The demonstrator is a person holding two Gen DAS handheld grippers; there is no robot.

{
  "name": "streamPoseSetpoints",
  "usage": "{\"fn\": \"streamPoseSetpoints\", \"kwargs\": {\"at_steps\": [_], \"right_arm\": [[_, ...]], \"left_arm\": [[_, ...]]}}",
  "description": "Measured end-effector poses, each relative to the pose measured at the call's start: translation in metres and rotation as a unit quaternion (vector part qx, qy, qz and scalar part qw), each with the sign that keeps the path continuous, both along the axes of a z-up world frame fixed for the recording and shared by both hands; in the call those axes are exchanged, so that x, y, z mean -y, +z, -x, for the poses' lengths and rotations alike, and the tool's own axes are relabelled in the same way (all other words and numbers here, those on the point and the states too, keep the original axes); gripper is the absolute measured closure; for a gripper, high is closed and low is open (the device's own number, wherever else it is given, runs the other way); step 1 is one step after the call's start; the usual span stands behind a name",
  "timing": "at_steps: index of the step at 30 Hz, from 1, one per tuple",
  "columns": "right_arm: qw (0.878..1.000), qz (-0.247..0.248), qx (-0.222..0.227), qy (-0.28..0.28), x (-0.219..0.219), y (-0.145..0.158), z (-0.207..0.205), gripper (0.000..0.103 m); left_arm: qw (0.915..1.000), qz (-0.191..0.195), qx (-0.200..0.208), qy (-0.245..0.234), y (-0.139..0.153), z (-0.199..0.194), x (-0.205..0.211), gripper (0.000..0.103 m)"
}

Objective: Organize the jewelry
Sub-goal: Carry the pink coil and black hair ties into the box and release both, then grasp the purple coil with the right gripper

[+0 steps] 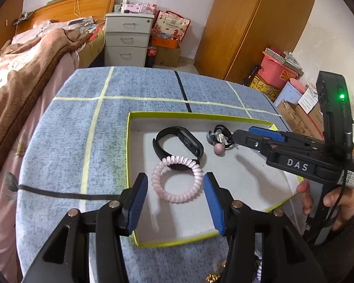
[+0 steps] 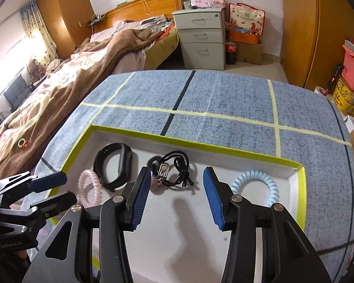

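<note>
A shallow white tray with a yellow-green rim (image 1: 129, 141) (image 2: 200, 145) lies on the blue table. In it are a pink spiral hair tie (image 1: 177, 180) (image 2: 88, 187), a black fitness band (image 1: 178, 145) (image 2: 113, 165), a black cord with a metal charm and pink bead (image 1: 220, 139) (image 2: 174, 169), and a light blue spiral hair tie (image 2: 254, 185). My left gripper (image 1: 175, 200) is open and empty, its pads on either side of the pink tie. My right gripper (image 2: 174, 199) is open and empty, just short of the black cord.
The table (image 1: 70, 141) has a blue cloth with yellow and black tape lines. Gold and pink jewelry pieces (image 1: 214, 276) lie at its near edge. A bed (image 2: 70, 75) is left, a drawer cabinet (image 2: 200, 37) behind, and a wardrobe and boxes on the right.
</note>
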State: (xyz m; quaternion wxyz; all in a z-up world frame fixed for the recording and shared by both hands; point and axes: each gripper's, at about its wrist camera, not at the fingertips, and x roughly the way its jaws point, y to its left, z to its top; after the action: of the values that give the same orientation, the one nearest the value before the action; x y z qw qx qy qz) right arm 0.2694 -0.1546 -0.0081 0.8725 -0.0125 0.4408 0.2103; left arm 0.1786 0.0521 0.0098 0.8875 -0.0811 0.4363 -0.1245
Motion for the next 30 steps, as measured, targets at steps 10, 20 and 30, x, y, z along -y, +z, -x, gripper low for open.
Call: {"fn": "streamPoseSetpoints", "kwargs": {"at_steps": [10,20,30], "right_arm": [[0.999,-0.01,0.03,-0.019,0.022,0.022,0.053,0.056],[0.999,-0.01,0.038,-0.027,0.04,0.022,0.133,0.056],[1.0,-0.004,0.008,-0.016,0.035,-0.008,0.188,0.056]], "left_arm": [[0.9998,0.008,0.017,-0.008,0.012,0.04,0.0,0.052],[0.9994,0.02,0.029,-0.003,0.01,0.088,-0.004,0.052],[0.9991,0.031,0.026,0.014,0.005,0.122,-0.02,0.052]]}}
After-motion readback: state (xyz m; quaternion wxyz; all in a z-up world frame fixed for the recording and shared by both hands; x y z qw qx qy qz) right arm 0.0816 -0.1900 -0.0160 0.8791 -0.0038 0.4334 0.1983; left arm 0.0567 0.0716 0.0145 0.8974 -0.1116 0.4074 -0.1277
